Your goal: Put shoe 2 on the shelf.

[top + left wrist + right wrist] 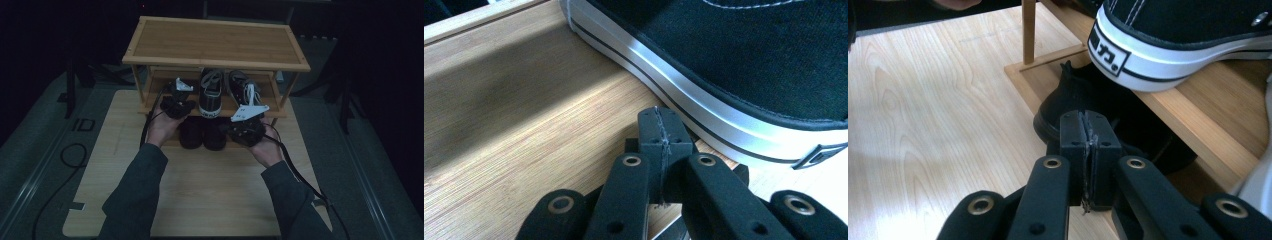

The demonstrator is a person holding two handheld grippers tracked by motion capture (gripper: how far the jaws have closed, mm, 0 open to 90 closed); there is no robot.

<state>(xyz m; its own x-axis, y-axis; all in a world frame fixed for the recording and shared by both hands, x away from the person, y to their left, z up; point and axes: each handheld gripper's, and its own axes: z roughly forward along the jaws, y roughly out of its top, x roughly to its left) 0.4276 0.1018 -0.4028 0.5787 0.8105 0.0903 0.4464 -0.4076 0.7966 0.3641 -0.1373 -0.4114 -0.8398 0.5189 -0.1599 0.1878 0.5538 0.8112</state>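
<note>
On the light wooden surface (210,195) stands a bamboo shoe rack (215,42) with a bare top board and a middle shelf (524,115). The left hand-held gripper (177,102) sits at the front of that shelf, its jaws pressed together with nothing between them; in the left gripper view its closed tip lies just beside the white rubber sidewall of the left sneaker (744,65), close to it, though whether it touches cannot be told. The right hand-held gripper (246,127) is lower, in front of the rack, its jaws likewise closed flat on each other and empty. In the right gripper view its tip points at the heel of a dark shoe (1073,100) under the shelf, with the heel of the left sneaker jutting over the shelf edge above it. Counted in the high view: two black canvas sneakers with white soles and white laces on the middle shelf, the left sneaker standing heel toward the person and the right sneaker (245,90) beside it, partly covered by the right hand-held gripper's grey plate; two dark shoes side by side beneath the shelf between the two hands; one rack; two hand-held grippers, each trailing a black cable.
</note>
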